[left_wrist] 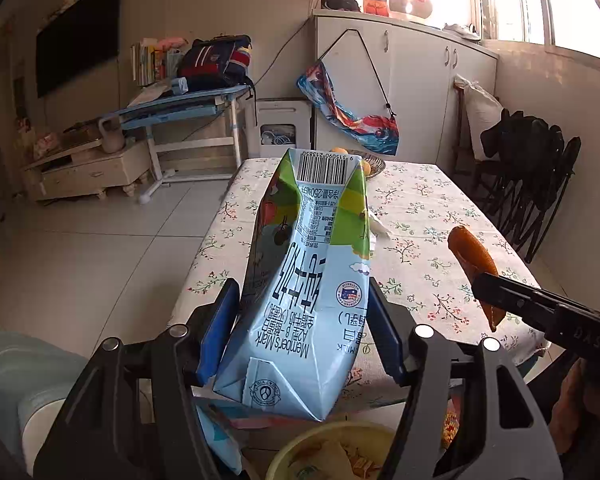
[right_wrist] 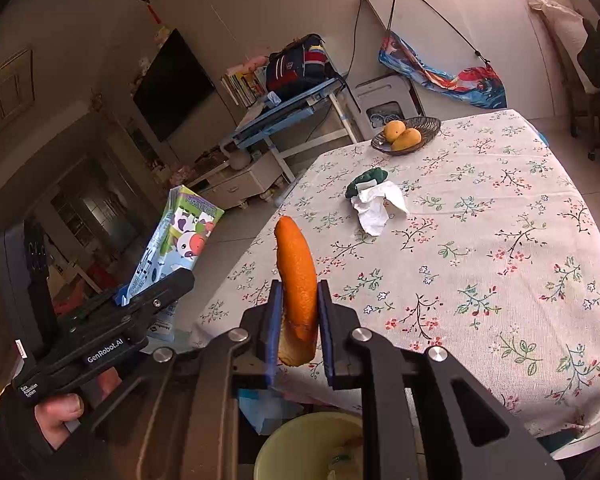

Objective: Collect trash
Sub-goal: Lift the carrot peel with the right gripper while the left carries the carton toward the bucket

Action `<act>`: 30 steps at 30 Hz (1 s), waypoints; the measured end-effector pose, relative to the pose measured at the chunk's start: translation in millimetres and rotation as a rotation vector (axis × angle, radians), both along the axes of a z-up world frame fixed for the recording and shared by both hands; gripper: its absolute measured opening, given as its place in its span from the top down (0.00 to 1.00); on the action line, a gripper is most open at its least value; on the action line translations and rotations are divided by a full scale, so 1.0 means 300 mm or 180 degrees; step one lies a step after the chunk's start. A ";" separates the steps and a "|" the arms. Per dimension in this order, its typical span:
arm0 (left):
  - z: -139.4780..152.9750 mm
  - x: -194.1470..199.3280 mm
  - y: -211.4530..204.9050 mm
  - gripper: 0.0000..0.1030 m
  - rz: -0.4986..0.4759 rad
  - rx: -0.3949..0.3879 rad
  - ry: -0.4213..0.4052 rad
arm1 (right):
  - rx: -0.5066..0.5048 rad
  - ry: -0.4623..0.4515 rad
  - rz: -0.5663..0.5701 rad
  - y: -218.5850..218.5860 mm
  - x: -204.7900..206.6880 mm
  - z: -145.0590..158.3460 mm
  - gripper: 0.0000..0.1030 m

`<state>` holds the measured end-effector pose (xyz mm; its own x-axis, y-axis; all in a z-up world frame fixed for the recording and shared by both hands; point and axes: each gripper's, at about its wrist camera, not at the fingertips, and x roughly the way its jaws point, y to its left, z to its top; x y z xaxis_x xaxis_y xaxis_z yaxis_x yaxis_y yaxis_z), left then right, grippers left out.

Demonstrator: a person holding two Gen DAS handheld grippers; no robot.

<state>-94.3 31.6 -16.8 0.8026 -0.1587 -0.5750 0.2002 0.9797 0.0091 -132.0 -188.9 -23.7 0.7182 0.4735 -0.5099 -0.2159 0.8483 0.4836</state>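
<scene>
My left gripper [left_wrist: 302, 312] is shut on a crushed blue and green milk carton [left_wrist: 308, 280] and holds it above the table's near edge. The carton also shows in the right wrist view [right_wrist: 180, 240]. My right gripper [right_wrist: 298, 312] is shut on a strip of orange peel [right_wrist: 298, 280], also seen in the left wrist view [left_wrist: 474, 268]. A yellow-green bin [right_wrist: 312, 448] with trash inside sits below both grippers, seen too in the left wrist view [left_wrist: 332, 452]. A crumpled white tissue [right_wrist: 376, 206] and a dark green scrap [right_wrist: 366, 180] lie on the floral tablecloth [right_wrist: 480, 240].
A dark bowl [right_wrist: 416, 136] with two mangoes stands at the table's far edge. Black folding chairs [left_wrist: 532, 176] stand right of the table. A blue desk [left_wrist: 180, 108] with a backpack and a white cabinet [left_wrist: 400, 80] stand beyond. Pale floor tiles lie to the left.
</scene>
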 end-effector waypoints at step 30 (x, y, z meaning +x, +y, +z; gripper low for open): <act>0.008 -0.172 0.028 0.42 0.0006 -0.0038 -0.0096 | -0.0183 0.0222 0.0504 0.161 -0.183 -0.066 0.82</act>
<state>-145.9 40.0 -14.5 0.8199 -0.1638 -0.5485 0.1982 0.9802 0.0035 -186.9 -140.6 -43.6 0.5988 0.5466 -0.5854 -0.3166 0.8329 0.4539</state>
